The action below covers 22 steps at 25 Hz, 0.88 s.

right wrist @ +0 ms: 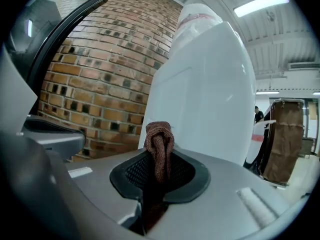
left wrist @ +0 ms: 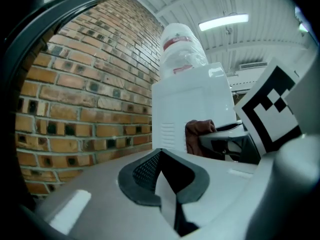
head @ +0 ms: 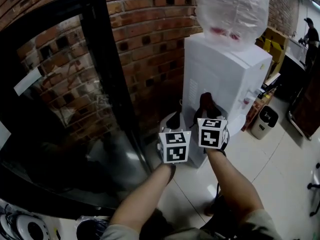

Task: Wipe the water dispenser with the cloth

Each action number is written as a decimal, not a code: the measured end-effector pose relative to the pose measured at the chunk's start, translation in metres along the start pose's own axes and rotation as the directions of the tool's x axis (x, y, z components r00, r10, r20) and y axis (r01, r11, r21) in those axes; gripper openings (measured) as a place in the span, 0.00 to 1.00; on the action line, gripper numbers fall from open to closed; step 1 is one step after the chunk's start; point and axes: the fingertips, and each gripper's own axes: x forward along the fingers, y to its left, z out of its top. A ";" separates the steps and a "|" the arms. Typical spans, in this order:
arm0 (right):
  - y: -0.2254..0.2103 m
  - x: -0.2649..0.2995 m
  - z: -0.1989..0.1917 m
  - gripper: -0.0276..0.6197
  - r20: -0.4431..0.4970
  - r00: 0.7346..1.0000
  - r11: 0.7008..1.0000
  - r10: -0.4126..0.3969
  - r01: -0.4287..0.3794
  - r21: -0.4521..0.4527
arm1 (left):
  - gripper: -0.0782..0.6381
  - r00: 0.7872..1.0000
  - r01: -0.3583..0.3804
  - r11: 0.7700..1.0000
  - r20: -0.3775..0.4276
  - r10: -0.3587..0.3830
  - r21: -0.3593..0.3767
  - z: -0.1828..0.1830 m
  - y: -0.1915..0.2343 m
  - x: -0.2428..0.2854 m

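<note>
Left gripper (left wrist: 167, 194): jaws pressed together, empty. Right gripper (right wrist: 159, 181): jaws pinching the brown cloth (right wrist: 159, 146), held near the white water dispenser (head: 227, 69); contact unclear. Judged step: wiping the side panel. The next move calls for firm cloth pressure.

Brick wall (head: 150, 44) bkgd; glass door (head: 65, 109) L; bin (head: 263, 121) R.

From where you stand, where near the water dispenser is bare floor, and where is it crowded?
Bare tiled floor lies right of the water dispenser, this side of the bin. Crowded: the gap between dispenser and brick wall.
</note>
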 end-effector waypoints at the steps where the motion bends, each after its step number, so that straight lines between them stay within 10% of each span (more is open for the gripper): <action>1: 0.002 0.002 -0.010 0.15 -0.012 1.000 1.000 0.002 -0.002 0.004 | 0.11 1.000 0.000 1.000 -0.011 0.000 -0.005 -0.010 0.001 0.002; 22: 0.040 0.039 -0.210 0.15 -0.250 0.967 0.998 0.045 -0.031 0.058 | 0.11 0.983 0.011 1.000 -0.185 -0.009 0.007 -0.184 0.002 0.040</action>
